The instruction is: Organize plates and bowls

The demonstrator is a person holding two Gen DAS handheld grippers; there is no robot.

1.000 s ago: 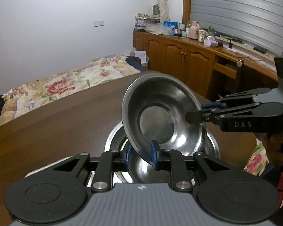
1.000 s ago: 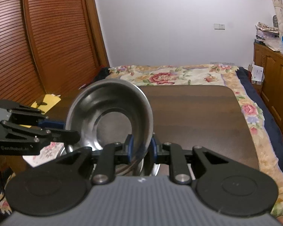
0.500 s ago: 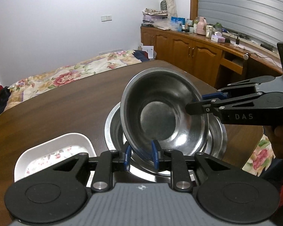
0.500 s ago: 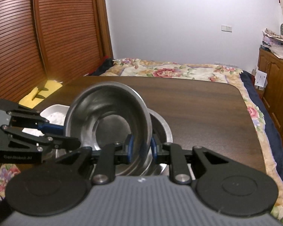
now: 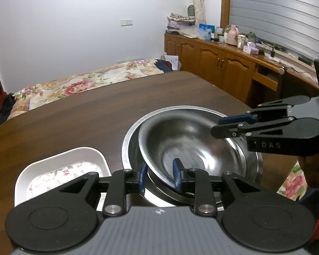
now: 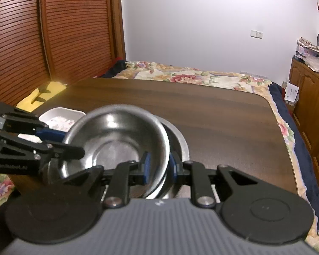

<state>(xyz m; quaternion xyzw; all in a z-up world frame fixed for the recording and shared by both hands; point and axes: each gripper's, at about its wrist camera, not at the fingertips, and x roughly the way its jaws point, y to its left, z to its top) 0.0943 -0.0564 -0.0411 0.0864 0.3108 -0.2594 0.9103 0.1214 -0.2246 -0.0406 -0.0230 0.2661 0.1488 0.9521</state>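
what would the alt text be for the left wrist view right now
A steel bowl sits nested inside a larger steel bowl on a dark wooden table, its near rim between the parted blue pads of the left gripper, whose jaws have just been opening. The right gripper reaches in from the right; a white dish lies left.

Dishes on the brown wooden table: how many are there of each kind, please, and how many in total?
Round stainless steel bowls: 2, the upper steel bowl resting tilted inside the lower steel bowl.
White rectangular dish with a floral pattern: 1.
Total: 3 dishes.
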